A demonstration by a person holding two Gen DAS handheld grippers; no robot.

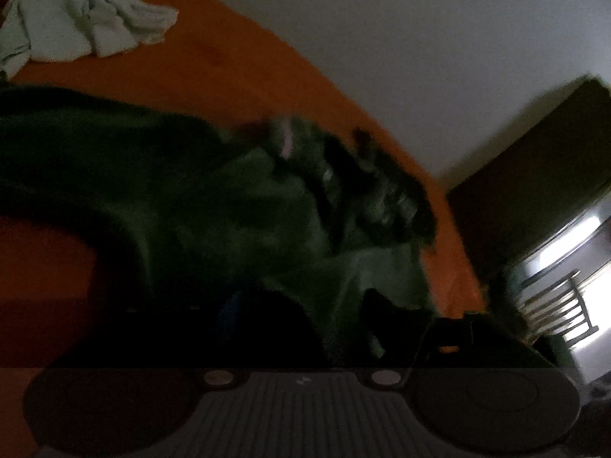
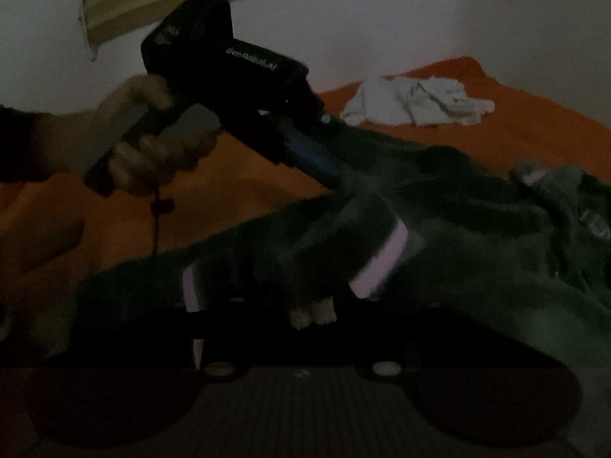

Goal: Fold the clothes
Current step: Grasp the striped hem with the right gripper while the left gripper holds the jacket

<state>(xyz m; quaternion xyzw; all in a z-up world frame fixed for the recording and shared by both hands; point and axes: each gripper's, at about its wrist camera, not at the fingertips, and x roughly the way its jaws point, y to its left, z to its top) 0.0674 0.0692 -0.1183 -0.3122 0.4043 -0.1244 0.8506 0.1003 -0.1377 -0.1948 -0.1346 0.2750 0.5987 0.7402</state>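
Green garment (image 2: 477, 252); left gripper (image 2: 340, 175) only right-view.

You see: plain white wall (image 1: 420, 38) | orange bedsheet surface (image 1: 236, 65) | dark wooden cabinet (image 1: 534, 175) | bright window glare (image 1: 573, 267) | dim room

A dark green garment (image 1: 183, 198) lay rumpled across the orange bedcover (image 1: 236, 61); pale clothes (image 1: 84, 19) sat well apart, far behind.
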